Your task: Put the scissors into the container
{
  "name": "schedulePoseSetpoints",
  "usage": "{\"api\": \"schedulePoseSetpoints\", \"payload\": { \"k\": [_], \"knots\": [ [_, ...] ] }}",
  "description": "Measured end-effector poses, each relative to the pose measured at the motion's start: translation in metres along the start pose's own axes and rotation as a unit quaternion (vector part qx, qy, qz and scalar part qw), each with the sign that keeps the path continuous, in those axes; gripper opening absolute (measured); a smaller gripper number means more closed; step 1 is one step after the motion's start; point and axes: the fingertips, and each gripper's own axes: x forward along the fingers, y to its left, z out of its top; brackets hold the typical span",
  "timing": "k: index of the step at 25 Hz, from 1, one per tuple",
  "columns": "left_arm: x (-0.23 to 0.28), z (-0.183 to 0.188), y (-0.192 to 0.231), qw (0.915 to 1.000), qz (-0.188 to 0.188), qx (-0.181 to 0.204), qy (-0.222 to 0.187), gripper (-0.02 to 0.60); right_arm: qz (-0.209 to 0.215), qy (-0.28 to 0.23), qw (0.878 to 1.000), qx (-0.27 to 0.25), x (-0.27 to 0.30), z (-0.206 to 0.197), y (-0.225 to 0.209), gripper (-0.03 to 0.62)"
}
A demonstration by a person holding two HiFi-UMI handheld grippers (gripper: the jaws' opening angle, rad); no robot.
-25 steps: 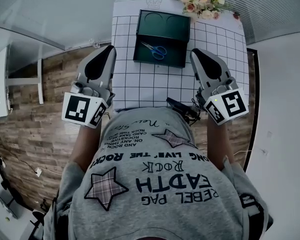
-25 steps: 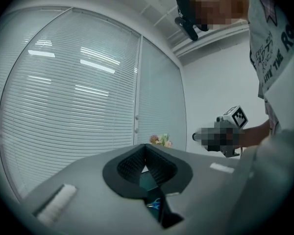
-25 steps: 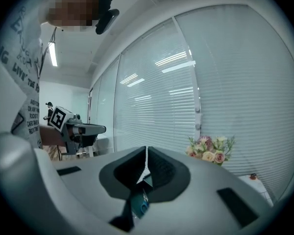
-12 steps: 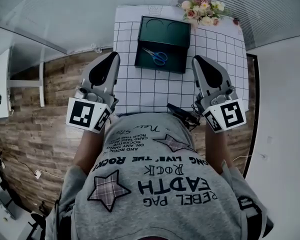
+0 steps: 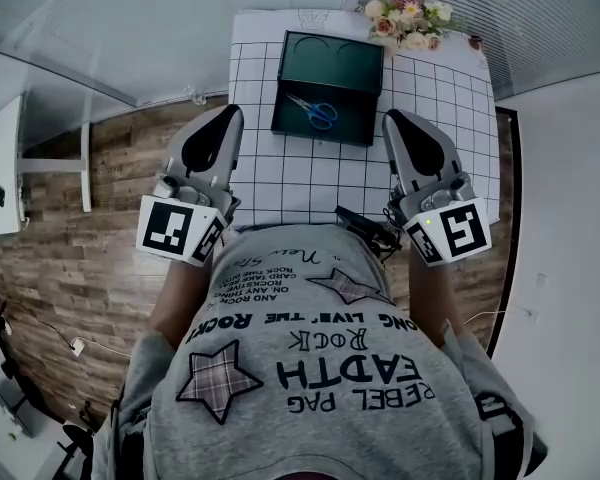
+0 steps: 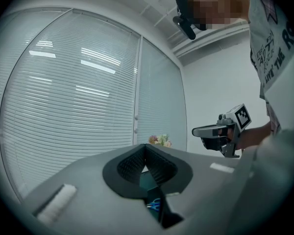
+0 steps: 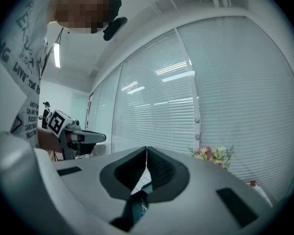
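Blue-handled scissors [image 5: 312, 111] lie inside the dark green container [image 5: 358, 78] at the far end of the gridded table mat [image 5: 310, 173]. My left gripper [image 5: 225, 118] hovers over the mat's left edge, short of the container, shut and empty. Near the mat's right side my right gripper [image 5: 394, 121] is likewise shut with nothing in it. In the left gripper view the jaws [image 6: 145, 149] meet, and the scissors [image 6: 154, 205] show below them. The right gripper view shows its own jaws [image 7: 146, 151] pressed together.
A bunch of flowers [image 5: 408, 10] stands at the table's far right corner. A black device [image 5: 365, 225] sits at the table's near edge against the person's grey shirt. Wooden floor lies left of the table, with window blinds beyond it.
Both grippers have drifted slightly, the left a little down and toward the body. The scissors stay in the container.
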Motion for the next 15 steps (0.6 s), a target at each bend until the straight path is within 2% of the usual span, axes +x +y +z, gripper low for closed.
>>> {"api": "schedulePoseSetpoints", "payload": {
  "k": [3, 15],
  "knots": [
    [0.0013, -0.0015, -0.0036, 1.0000, -0.003, 0.009, 0.002, 0.009, -0.001, 0.002, 1.000, 0.000, 0.0006, -0.0013, 0.0013, 0.017],
    [0.0089, -0.0012, -0.0017, 1.0000, -0.007, 0.002, -0.003, 0.009, 0.014, 0.010, 1.000, 0.003, 0.0063, -0.0034, 0.0074, 0.014]
  ]
}}
